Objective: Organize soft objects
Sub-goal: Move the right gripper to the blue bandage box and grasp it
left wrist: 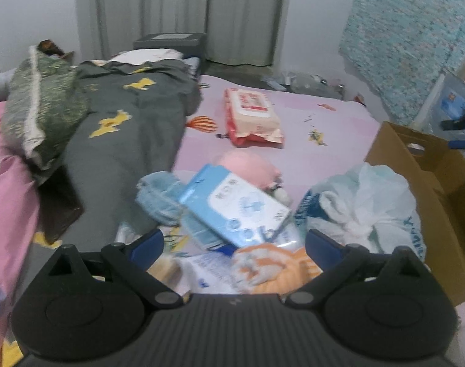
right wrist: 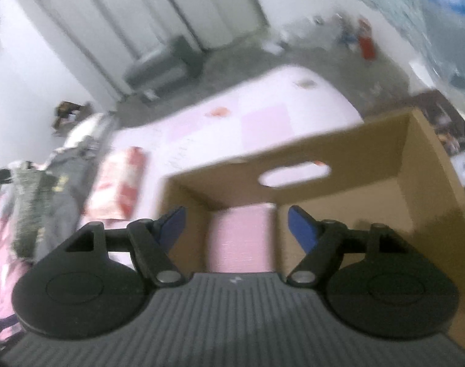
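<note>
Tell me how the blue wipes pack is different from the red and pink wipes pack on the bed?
The blue wipes pack lies tilted on a heap of soft things close to the left claw; the red and pink wipes pack lies flat, alone, farther up the pink bedsheet. The blue pack has a white label with blue print; the red one has a white label with red print. Both are soft, rectangular packets outside the cardboard box.

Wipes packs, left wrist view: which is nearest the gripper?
The blue pack, tilted atop the pile just ahead of the open left gripper. The red pack lies alone farther up the bed.
</note>
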{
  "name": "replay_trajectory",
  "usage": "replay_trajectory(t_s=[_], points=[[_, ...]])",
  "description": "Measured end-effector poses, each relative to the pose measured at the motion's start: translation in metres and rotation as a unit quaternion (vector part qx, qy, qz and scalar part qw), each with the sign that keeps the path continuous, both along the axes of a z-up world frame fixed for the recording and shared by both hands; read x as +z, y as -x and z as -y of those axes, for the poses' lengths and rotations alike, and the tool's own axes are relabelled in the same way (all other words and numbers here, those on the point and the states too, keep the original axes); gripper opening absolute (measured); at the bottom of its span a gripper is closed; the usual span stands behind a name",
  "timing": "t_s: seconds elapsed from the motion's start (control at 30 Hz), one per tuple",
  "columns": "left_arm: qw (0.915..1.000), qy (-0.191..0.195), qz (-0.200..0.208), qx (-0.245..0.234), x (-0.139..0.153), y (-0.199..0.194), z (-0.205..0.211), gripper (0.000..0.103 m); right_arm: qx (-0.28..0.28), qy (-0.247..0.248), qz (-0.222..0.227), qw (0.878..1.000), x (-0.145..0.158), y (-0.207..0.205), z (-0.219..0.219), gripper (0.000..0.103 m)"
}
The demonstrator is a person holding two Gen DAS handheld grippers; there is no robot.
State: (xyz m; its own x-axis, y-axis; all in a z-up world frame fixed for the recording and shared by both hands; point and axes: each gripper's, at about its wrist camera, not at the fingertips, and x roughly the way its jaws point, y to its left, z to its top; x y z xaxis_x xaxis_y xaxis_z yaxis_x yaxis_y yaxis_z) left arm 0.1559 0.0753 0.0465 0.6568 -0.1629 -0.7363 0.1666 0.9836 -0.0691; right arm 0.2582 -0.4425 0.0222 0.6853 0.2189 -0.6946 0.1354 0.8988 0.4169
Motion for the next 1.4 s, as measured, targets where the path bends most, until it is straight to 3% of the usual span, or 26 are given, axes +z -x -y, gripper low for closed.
replay_trajectory(t_s=[0.17,0.3,0.37,0.47,0.57,0.77,1.03,1.17,1.4], points=[[0.9993,0.011,0.012,0.033,0.010,0.007,-0.025,0.099,0.059,-0.026,0.041,0.997,0.044,0.023,-0.049,0.074],[0.9985,0.034,0.011,0.040,0.010,0.003,-0.033,0.097,0.126,-0.051,0.046,0.990,0.056,0.022,-0.110,0.074],[0.9983,0.044,0.002,0.039,0.004,-0.004,-0.031,0.091,0.166,-0.067,0.040,0.983,0.057,0.014,-0.144,0.074],[0.9969,0.066,-0.023,0.036,-0.009,-0.021,-0.030,0.083,0.227,-0.092,0.022,0.969,0.049,0.002,-0.203,0.071],[0.9933,0.093,-0.060,0.030,-0.026,-0.044,-0.029,0.073,0.269,-0.088,-0.014,0.959,0.032,-0.012,-0.259,0.060],[0.9801,0.140,-0.136,0.034,-0.061,-0.081,-0.028,0.070,0.305,-0.073,-0.082,0.946,-0.019,-0.049,-0.329,0.042],[0.9736,0.153,-0.165,0.037,-0.083,-0.103,-0.025,0.075,0.320,-0.028,-0.118,0.940,-0.067,-0.072,-0.356,0.027],[0.9717,0.168,-0.161,0.039,-0.085,-0.108,-0.025,0.073,0.327,-0.050,-0.128,0.935,-0.081,-0.078,-0.355,0.026],[0.9801,0.142,-0.129,0.050,-0.064,-0.106,-0.023,0.072,0.320,-0.074,-0.129,0.936,-0.083,-0.081,-0.354,0.025]])
